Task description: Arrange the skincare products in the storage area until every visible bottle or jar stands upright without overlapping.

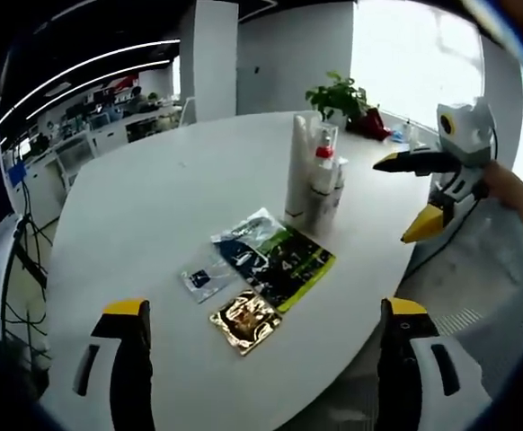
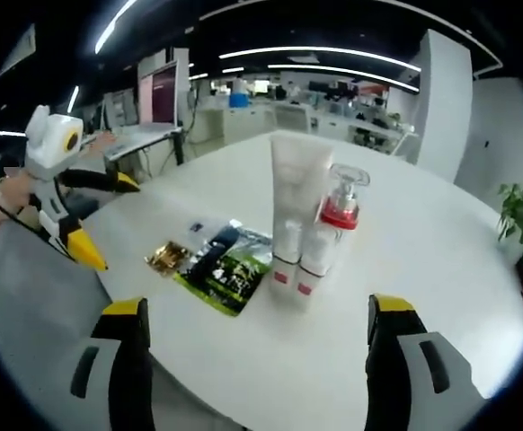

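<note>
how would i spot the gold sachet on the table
Start at the white oval table, then find the flat packets lying beside the upright bottles. The gold sachet is at the end farthest from the bottles, the only shiny golden one, next to the green-and-black packet.
</note>
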`<state>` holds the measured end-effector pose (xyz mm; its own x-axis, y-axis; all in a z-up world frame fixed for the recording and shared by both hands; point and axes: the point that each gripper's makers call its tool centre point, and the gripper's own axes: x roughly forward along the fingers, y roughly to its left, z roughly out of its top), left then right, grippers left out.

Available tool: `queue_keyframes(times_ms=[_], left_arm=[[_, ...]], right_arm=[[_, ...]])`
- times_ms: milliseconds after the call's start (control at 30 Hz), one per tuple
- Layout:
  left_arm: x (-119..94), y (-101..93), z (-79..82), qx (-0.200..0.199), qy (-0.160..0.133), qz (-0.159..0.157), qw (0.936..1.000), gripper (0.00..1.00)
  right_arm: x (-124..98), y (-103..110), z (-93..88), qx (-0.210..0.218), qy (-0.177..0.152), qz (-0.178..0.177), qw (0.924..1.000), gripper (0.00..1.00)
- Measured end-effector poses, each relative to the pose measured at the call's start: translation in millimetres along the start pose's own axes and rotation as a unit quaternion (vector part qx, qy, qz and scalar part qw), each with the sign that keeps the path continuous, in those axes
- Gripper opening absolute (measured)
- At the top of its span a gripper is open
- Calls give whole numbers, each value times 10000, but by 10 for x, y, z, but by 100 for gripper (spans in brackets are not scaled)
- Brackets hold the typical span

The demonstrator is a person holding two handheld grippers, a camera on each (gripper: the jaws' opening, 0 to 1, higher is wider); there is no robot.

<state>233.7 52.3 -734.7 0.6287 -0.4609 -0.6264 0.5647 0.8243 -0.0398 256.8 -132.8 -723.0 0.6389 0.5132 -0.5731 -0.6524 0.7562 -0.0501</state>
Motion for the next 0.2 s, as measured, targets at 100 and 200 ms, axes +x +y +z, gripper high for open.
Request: queue_keyframes(times_ms=[100,200], left_arm=[[3,5,-23,59,69,33,10000,99],[4,26,-31,104,86,58,9999,99]], right_arm=[[-7,5,-11,-1,21,-10,10000,100],[-6,14,-14,13,22,6,10000,100]])
